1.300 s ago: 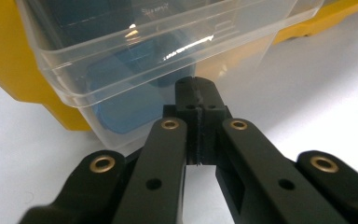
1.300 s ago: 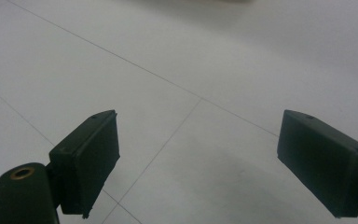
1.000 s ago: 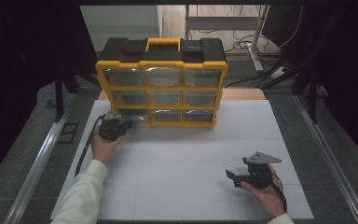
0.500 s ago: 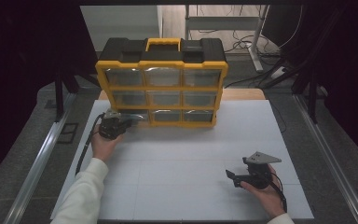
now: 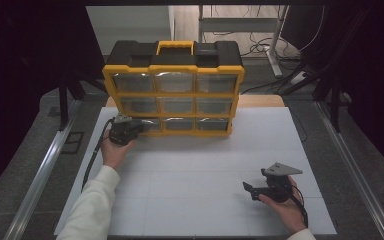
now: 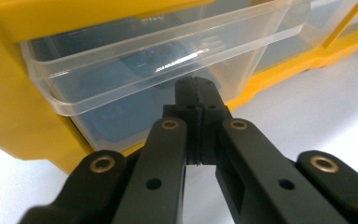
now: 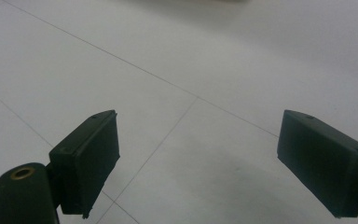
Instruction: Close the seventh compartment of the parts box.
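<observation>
A yellow and black organizer case (image 5: 174,90) stands upright at the back of the white table (image 5: 205,150), showing three rows of clear drawers. My left gripper (image 5: 139,127) is at the bottom-left drawer (image 5: 145,124). In the left gripper view its jaws are pressed together, shut with nothing between them, and the gripper (image 6: 196,86) has its tips just under the protruding lip of that clear drawer (image 6: 144,65). Something dark blue (image 6: 121,112) lies inside the drawer. My right gripper (image 5: 256,181) rests low over the table at the front right; it (image 7: 198,140) is open and holds nothing.
A yellow carry handle (image 5: 175,47) tops the case. Metal rails (image 5: 45,165) run along both sides of the table. A black cable (image 5: 92,160) trails from the left gripper along the sleeve. Bare white table lies between the two hands.
</observation>
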Available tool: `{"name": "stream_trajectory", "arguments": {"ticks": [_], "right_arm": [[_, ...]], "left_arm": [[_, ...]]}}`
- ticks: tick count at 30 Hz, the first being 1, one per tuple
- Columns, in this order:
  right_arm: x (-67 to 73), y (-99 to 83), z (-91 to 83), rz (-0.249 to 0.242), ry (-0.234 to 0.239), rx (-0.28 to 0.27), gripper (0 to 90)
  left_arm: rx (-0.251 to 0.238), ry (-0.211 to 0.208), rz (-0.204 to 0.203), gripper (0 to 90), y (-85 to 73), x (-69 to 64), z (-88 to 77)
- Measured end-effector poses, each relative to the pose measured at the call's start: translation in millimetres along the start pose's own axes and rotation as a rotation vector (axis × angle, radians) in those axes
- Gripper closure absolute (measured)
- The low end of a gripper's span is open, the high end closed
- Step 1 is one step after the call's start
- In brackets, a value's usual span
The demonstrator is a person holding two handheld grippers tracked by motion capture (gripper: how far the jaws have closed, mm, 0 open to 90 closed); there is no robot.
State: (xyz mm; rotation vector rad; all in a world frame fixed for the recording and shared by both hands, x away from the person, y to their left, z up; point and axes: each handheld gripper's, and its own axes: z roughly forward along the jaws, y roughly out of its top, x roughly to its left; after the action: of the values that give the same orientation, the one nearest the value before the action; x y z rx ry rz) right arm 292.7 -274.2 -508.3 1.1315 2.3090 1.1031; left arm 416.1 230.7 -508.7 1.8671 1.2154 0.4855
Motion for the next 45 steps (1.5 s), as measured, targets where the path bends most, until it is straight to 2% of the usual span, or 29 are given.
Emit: {"name": "stream_trajectory", "arguments": {"ticks": [11,18,25,45], "right_arm": [[-0.6,0.0,0.3,0.006,0.000,0.001,13.1],[-0.8,-0.1,0.6,0.004,-0.004,0.003,13.1],[-1.1,0.0,1.2,0.000,-0.008,0.005,13.2],[0.2,-0.9,-1.3,0.007,-0.007,0.000,13.2]], "left_arm": [[0.006,0.015,0.008,90.0,1.7,2.1,4.1],[-0.005,0.013,-0.012,90.0,2.9,6.0,5.6],[-0.008,0.011,-0.014,90.0,3.0,8.1,7.5],[0.008,0.006,0.011,90.0,1.8,-1.4,-5.8]]}}
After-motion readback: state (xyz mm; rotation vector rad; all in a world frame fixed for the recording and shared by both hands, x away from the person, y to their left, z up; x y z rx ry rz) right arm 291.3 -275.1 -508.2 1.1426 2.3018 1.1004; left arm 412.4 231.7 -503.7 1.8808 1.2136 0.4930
